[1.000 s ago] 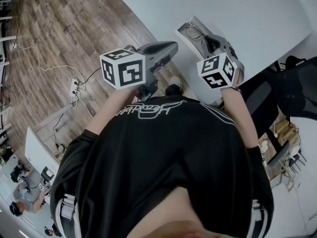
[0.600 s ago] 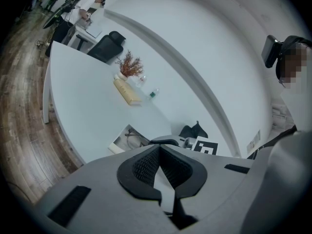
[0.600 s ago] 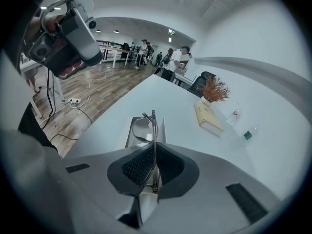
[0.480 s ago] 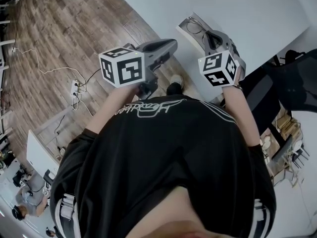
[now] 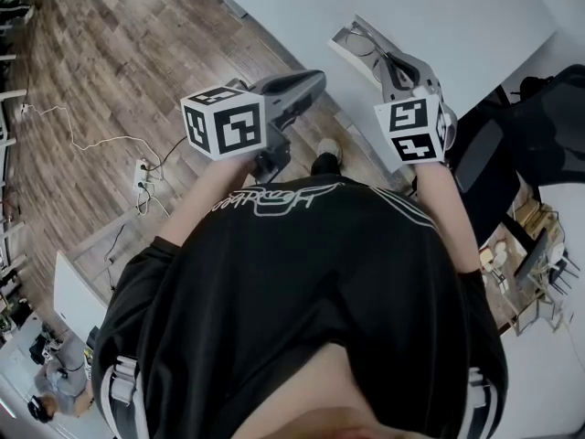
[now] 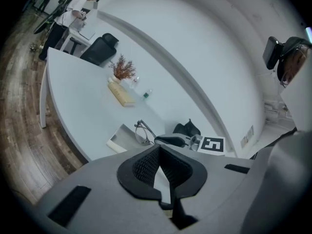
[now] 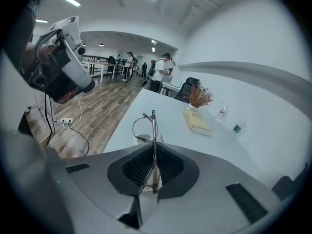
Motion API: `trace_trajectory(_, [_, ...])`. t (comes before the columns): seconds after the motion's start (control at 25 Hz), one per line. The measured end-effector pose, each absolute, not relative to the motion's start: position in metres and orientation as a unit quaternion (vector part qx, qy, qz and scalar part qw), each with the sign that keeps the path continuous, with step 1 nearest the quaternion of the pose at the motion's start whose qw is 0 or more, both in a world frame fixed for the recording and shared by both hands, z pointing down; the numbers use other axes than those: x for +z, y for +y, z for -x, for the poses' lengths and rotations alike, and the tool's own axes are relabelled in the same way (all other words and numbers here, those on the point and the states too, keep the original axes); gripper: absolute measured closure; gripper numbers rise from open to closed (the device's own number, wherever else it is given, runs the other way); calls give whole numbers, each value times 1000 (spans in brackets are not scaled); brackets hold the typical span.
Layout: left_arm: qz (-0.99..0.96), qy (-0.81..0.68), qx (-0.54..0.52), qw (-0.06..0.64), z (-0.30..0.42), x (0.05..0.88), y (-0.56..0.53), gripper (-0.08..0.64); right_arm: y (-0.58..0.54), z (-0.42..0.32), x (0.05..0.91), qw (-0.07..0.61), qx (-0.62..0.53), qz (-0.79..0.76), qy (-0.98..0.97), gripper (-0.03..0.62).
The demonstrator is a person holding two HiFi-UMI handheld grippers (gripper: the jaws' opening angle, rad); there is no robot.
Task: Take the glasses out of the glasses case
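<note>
My right gripper [image 5: 390,65] is shut on a pair of thin wire-framed glasses [image 5: 365,42], which it holds just above the open white glasses case [image 5: 344,55] at the near edge of the white table [image 5: 457,12]. In the right gripper view the glasses [image 7: 152,126] stand on edge between the pads, and the case [image 7: 143,139] peeks out below them. My left gripper [image 5: 306,82] hovers over the floor, left of the case and short of the table edge, shut and holding nothing. The left gripper view shows the glasses [image 6: 143,131], the case [image 6: 121,138] and the right gripper [image 6: 171,140].
Farther along the table lie a book [image 6: 121,94], a vase of dried twigs [image 6: 123,68] and a small bottle [image 6: 146,94]. Black office chairs [image 5: 512,154] stand to the right. A power strip [image 5: 139,167] and cables lie on the wood floor. People stand in the background.
My right gripper has moved slightly up and away over the table with the glasses in its grip. The left gripper has barely moved.
</note>
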State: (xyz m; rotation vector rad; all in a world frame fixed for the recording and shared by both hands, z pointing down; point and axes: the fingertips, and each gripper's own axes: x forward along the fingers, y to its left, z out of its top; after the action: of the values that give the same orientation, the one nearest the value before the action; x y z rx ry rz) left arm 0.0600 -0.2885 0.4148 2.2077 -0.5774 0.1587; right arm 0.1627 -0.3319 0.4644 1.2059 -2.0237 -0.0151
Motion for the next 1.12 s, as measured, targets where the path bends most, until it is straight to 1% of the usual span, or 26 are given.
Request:
trace_trajectory(0.12, [-885,-220,62,406,-56,404,-275,552,-314,-156,450,356,9,-487,-798,572])
trace_trajectory(0.44, [-905,-197,58,373,-37,367,-230,552,-256,-131,405,315,-2,-517,-796,572])
trace_trajectory(0.64, [-919,-182,58,346,-27,346,-194,552,-210,-113,373,249,10,-534,-808,572])
trace_trajectory(0.76, [-927,-173,54,329,-18,330,-171,552,-182,-102,352,220,7,-543,-810,572])
trace_trajectory(0.96, [-939,-163,45,301,8,308,-133,552,-133,-81,326,195,-8,-558,-806,572])
trace_trajectory(1.12, [-942,-155,45,295,28,303,-102,552,-94,-61,315,178,-8,-564,-806,572])
